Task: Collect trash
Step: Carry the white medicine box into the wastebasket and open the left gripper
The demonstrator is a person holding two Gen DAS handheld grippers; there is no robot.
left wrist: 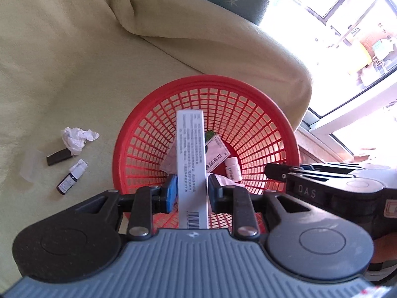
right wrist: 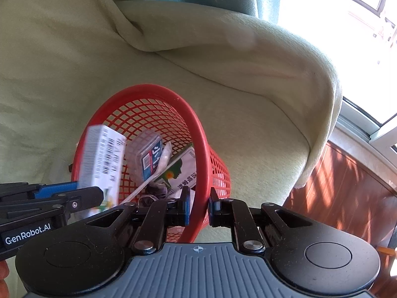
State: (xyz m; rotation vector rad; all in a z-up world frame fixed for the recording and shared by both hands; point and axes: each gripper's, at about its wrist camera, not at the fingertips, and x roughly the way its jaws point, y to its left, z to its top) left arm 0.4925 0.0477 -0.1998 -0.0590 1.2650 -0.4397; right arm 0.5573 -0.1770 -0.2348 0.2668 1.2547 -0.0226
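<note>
My left gripper is shut on a long white carton, held upright over the mouth of the red mesh basket. In the right wrist view the same carton hangs above the basket's left side, with the left gripper clamped on it. My right gripper is shut on the near rim of the red basket. Inside lie a green-and-white box, a clear case, a spoon and a small white pill bottle.
On the pale green sofa cover, left of the basket, lie a crumpled tissue, a dark flat stick, a small dark spray bottle and a clear wrapper. A bright window and wood floor are on the right.
</note>
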